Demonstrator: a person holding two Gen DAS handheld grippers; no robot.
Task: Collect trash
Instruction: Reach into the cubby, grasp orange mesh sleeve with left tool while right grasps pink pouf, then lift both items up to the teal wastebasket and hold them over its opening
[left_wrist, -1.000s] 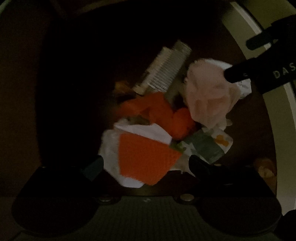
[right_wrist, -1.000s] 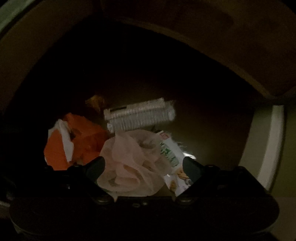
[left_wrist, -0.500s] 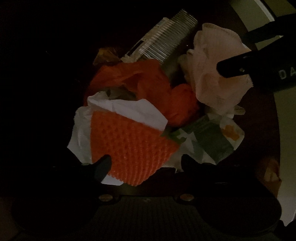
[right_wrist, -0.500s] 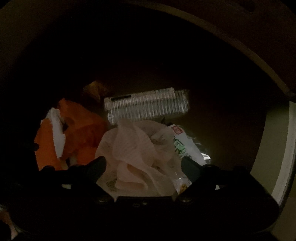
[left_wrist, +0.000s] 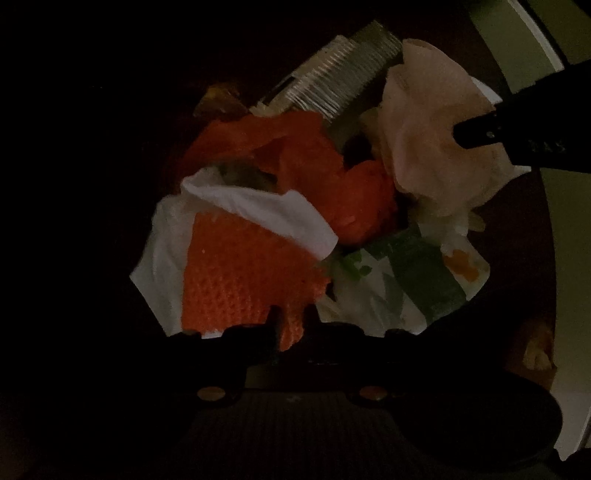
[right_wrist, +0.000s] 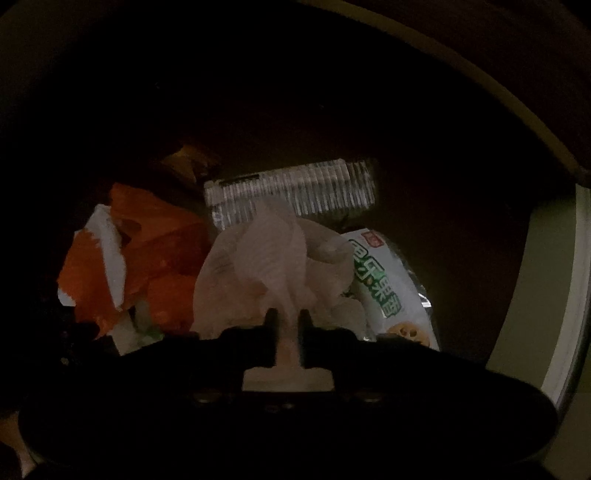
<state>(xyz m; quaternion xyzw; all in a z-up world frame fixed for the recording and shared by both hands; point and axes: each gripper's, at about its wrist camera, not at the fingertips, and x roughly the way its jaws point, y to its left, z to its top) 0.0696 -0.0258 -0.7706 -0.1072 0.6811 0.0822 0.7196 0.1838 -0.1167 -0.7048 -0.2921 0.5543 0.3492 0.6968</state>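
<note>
Between the left gripper (left_wrist: 291, 317) jaws sits a fold of the orange mesh piece (left_wrist: 240, 280); jaws are closing on it right now, pads already pinching the lower edge. A second ago they stood wide above the pile, so this is a fresh grasp. Right gripper (right_wrist: 286, 321) has gone from wide to clamped on the crumpled pink tissue (right_wrist: 273, 266), a pleat of it squeezed up between the pads. Both grippers have dropped closer to the heap over that second; the trash fills more of each view now.

Outward from the grips: white paper (left_wrist: 258, 210) wraps the mesh piece, orange plastic wrapper (left_wrist: 295, 158) lies behind it, green-and-white snack packet (left_wrist: 417, 280) lies just beside the mesh, below the tissue. Ribbed silver tray (right_wrist: 295, 192) lies at the far side of the pile, touching the tissue's back edge. Everything sits bunched on a dark round surface with a pale rim (right_wrist: 569, 295); lighting is very dim, surface detail not readable.

Judgement: grasp step done on both sides, lift comes next. Risk: the mesh may drag the white paper along, and the tissue may tear or slip since only a thin fold is pinched. No bin or bag in view.
</note>
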